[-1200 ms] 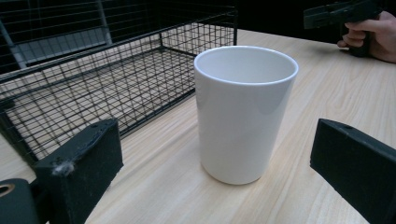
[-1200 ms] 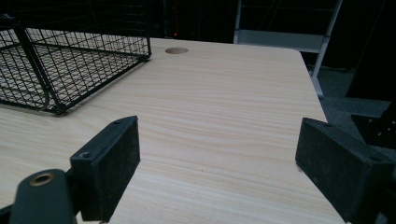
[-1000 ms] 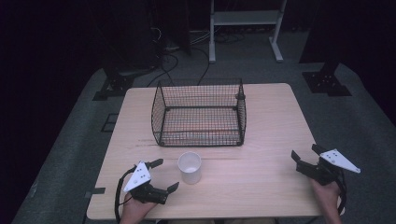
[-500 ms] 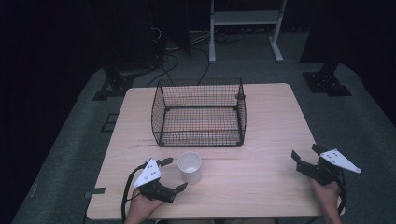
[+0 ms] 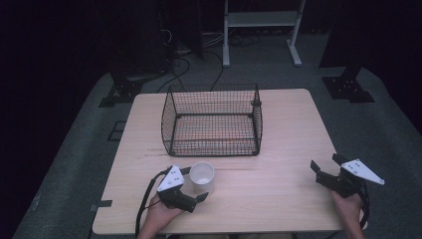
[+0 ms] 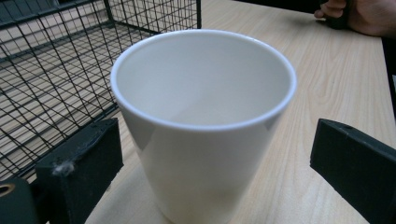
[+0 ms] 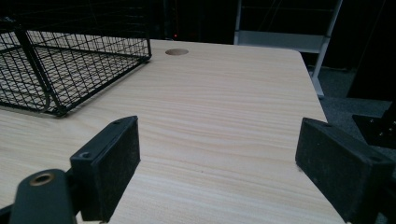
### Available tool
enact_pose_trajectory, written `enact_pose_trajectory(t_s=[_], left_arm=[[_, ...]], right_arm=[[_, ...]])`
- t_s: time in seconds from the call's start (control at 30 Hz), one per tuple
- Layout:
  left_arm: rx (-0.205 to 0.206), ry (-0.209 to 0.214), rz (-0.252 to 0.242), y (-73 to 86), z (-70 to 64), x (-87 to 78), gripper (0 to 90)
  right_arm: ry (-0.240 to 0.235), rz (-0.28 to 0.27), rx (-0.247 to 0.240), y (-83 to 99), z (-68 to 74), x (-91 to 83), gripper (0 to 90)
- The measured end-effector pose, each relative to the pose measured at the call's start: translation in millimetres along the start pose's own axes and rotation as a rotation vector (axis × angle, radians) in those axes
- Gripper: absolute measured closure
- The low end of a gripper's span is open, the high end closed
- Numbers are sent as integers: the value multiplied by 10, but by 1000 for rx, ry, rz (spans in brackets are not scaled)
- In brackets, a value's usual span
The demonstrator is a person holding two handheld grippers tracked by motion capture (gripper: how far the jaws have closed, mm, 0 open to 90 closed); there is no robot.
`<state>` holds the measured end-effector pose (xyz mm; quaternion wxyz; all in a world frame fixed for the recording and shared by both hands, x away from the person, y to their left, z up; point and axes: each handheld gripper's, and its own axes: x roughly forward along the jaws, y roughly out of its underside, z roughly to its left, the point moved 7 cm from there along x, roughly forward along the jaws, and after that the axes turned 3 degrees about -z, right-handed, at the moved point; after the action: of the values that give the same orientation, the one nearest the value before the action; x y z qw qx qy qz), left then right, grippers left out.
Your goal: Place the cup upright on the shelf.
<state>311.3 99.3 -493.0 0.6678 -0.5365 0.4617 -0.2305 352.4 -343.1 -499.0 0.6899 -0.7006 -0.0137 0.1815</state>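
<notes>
Left claw point(image 5: 195, 190), lower left of the high view — jaws wide apart, flanking but not gripping the white cup point(image 5: 202, 176) on the bench point(image 5: 278, 149). The cup looks rigid, glossy, likely slippery and breakable; grip mid-wall. Right claw point(image 5: 324, 168) open, empty. Beyond — wire basket point(image 5: 211, 121).

White cup point(image 6: 205, 126), black wire-grid basket point(image 5: 213, 122), pale woodgrain table point(image 5: 283, 194), black jaws, grey floor point(image 5: 383, 124).
</notes>
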Motion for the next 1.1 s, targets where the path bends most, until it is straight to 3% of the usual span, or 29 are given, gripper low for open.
enact_pose_trajectory(t_s=[0.13,0.33,0.47,0.57,0.77,1.1], left_arm=[[23,6,37,-31,-2,56,45],[18,22,77,-39,54,94,63],[23,34,80,-47,60,105,119],[30,36,76,-63,73,94,208],[37,29,75,-70,64,101,213],[62,80,57,-269,47,21,215]], right_arm=[[-1,-1,1,-1,0,-1,131],[-2,-2,1,-2,2,-1,131],[-1,-2,2,-2,0,-1,131],[0,-2,3,-2,-1,-1,131],[-1,-5,-1,-4,1,-1,131],[2,-8,7,-6,-10,-5,131]])
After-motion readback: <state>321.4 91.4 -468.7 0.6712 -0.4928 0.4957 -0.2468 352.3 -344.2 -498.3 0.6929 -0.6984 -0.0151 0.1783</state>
